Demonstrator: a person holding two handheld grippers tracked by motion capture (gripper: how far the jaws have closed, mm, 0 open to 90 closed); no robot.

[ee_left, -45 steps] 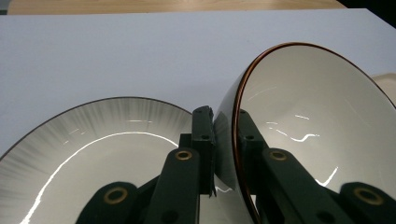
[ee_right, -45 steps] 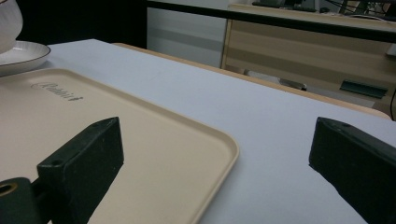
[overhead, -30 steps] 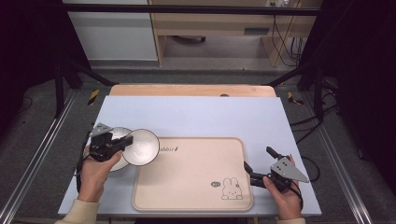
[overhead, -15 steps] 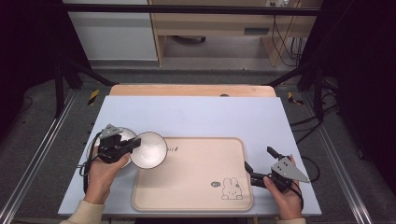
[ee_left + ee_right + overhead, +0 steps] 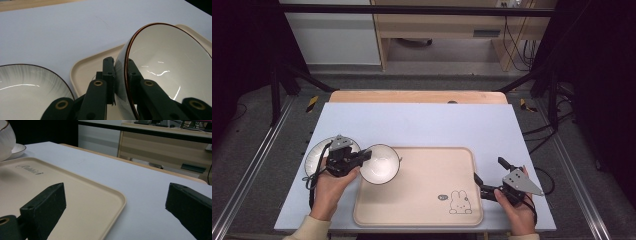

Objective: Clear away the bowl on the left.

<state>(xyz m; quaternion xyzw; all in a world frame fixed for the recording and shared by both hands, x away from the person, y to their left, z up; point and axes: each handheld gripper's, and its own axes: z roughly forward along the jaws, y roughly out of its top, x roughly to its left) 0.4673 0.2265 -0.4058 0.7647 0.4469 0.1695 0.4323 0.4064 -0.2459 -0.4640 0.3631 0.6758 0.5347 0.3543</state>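
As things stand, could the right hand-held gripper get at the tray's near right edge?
Probably yes. The right hand-held gripper is open, its jaws straddling the right rim of the tray, with nothing between them and that bare rim. The bowl sits far off, clamped in the left hand-held gripper.

the beige tray (image 5: pixel 82 195) carries a cursive word, too blurred to read.

The plate (image 5: pixel 30 87) and bowl (image 5: pixel 170 72) run off the frame's edges — the left tongs' (image 5: pixel 120 82) fingertips partly cover the bowl's rim.
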